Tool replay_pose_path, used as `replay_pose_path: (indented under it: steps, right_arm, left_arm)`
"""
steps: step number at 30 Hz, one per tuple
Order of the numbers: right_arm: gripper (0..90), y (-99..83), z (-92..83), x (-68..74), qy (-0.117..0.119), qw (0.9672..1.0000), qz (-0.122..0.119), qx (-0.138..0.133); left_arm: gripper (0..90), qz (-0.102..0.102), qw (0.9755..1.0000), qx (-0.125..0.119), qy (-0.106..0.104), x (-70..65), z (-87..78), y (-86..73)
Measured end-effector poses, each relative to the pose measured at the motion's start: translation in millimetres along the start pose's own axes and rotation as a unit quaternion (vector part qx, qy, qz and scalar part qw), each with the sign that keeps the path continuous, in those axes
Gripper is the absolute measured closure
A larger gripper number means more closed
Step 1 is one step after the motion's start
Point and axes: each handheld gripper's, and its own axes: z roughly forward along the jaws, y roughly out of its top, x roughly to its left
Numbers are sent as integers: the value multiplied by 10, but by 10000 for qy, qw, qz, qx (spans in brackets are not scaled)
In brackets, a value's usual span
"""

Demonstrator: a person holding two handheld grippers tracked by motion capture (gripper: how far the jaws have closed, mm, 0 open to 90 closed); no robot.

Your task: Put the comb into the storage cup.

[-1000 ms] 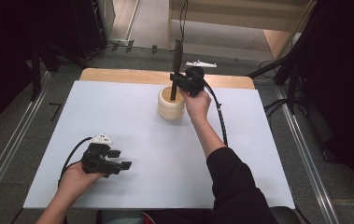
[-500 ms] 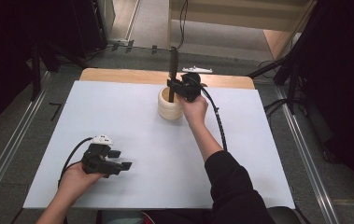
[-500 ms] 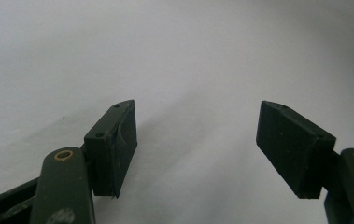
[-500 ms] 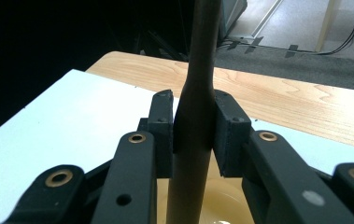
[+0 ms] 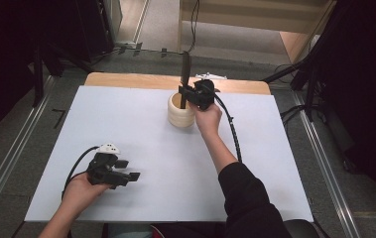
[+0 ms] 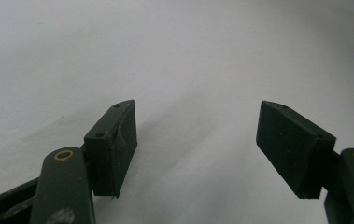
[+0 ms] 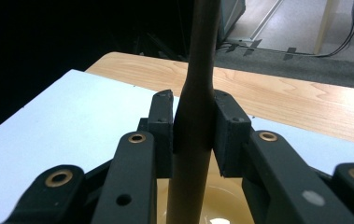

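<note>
Two jaws of the right gripper [image 7: 193, 135] squeeze a dark stick [image 7: 197, 93] over a cream cup [image 5: 180, 111]; the left gripper [image 6: 198, 149] gapes wide, holding nothing.

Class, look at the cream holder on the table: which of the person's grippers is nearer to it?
The right. The right gripper is directly above the cream holder, clamped on a dark utensil standing in it. The left gripper rests open, far off at the table's near left.

utensil [image 7: 197, 116] top cropped, lower end inside holder [image 5: 180, 113]

Open white tabletop [image 5: 141, 129] everywhere (cream holder [image 5: 180, 113] the lone obstacle)
</note>
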Motion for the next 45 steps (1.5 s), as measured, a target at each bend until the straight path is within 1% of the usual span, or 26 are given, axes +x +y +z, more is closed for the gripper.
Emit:
replay_pose_path:
  steps: [10,16,19,23,24,25,27,29,30,31,33,35,38,42,45]
  right_arm:
    - [696,-80,-21,-80,14,9999,139,80]
    - [693,-120,-18,-93,-3,9999,81,122]
    - [686,-122,-23,-91,-31,9999,-30,167]
    - [611,-120,-47,-79,18,9998,-99,162]
    - [572,-116,-56,-71,36,9997,-174,159]
    - [549,-113,-61,-67,51,9997,-192,169]
    - [509,-103,-79,-57,75,9997,-161,191]
    - [453,-87,-103,-45,92,9997,-147,151]
    - [446,-74,-126,-41,22,9998,-168,118]
    - [437,-67,-138,-45,15,9998,-155,89]
    - [423,-49,-167,-70,32,10000,-57,65]
    - [400,-40,-187,-105,82,9999,44,101]
    - [370,-42,-205,-145,107,9998,26,161]
    - [360,-48,-237,-189,122,9996,79,261]
    - [350,-55,-277,-214,112,9995,70,275]
  left_arm:
    - [300,13,10000,7,1,0,4,-1]
    - [300,11,10000,0,0,-1,5,0]
    - [300,11,10000,0,-1,-1,5,0]
    - [300,10,10000,12,8,-2,4,0]
    - [300,10,10000,9,4,-1,5,0]
    - [300,14,10000,10,5,-1,5,-1]
    - [300,11,10000,3,13,-2,5,-1]
    - [299,7,10000,3,13,-4,4,-1]
    - [300,9,10000,3,15,-3,4,-1]
    - [300,7,10000,5,14,-3,4,-1]
    - [300,9,10000,10,14,-3,5,-1]
    - [300,17,10000,17,17,-3,5,0]
    - [300,9,10000,18,19,-3,5,2]
    - [300,-1,10000,5,12,-1,10,3]
    - [300,1,10000,-3,17,3,9,3]
